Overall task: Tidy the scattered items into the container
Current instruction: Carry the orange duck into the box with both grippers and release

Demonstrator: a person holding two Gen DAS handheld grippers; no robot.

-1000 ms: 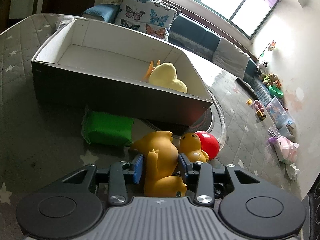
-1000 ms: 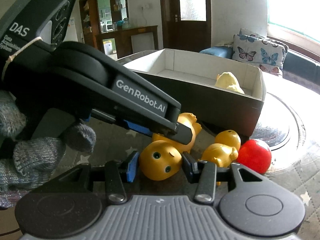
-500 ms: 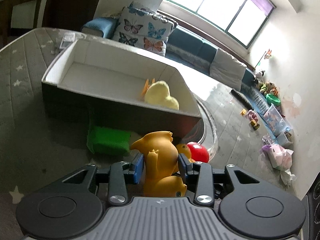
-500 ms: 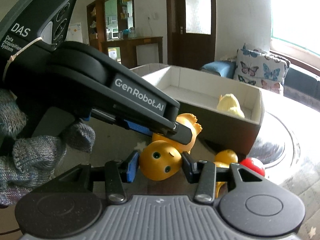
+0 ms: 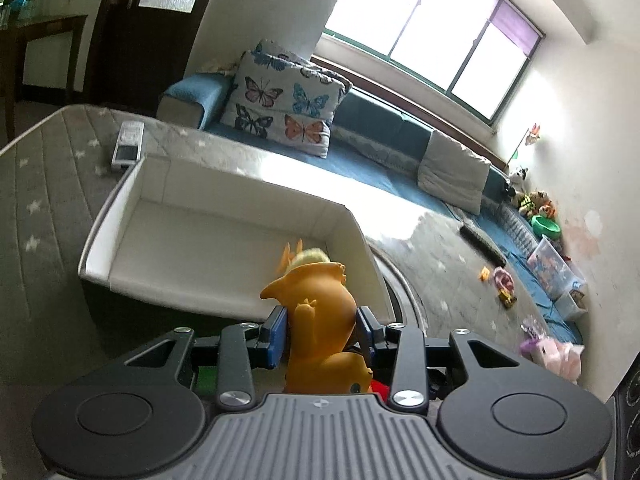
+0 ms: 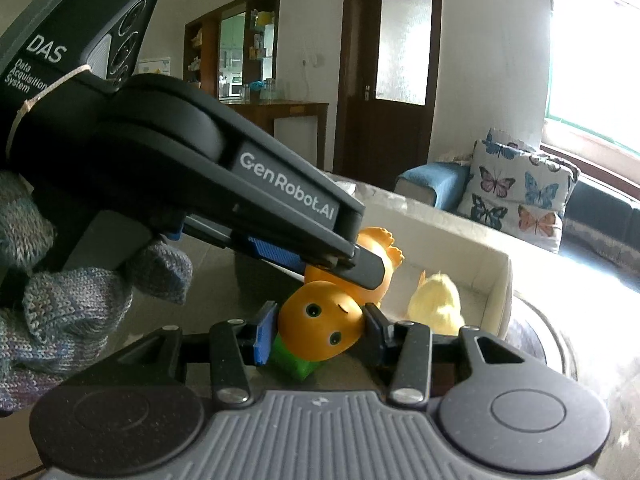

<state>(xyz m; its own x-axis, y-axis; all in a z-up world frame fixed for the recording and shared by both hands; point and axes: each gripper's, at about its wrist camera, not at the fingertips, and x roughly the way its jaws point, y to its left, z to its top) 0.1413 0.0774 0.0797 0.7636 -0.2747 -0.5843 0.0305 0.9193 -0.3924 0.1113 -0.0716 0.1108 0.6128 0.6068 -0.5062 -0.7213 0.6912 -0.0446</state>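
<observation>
Both grippers hold one orange rubber animal toy [image 5: 320, 320]. My left gripper [image 5: 322, 330] is shut on its body, and my right gripper [image 6: 320, 330] is shut on its head [image 6: 320, 326]. The toy hangs in the air just in front of the near wall of the white-lined box [image 5: 200, 288]. A yellow plush chick [image 6: 436, 300] lies inside the box at its right end. The left gripper's body [image 6: 240, 184] crosses the right wrist view. A green block [image 6: 296, 362] shows below the toy.
A remote [image 5: 127, 144] lies on the grey starred mat behind the box. A sofa with a butterfly cushion [image 5: 280, 108] runs along the back. Small toys and a clear bin [image 5: 554, 268] lie at the far right. A bit of the red ball [image 5: 380, 390] peeks under the toy.
Both grippers have lifted the orange toy off the mat and up toward the box rim. The second orange toy and the red ball have dropped out of sight below.
</observation>
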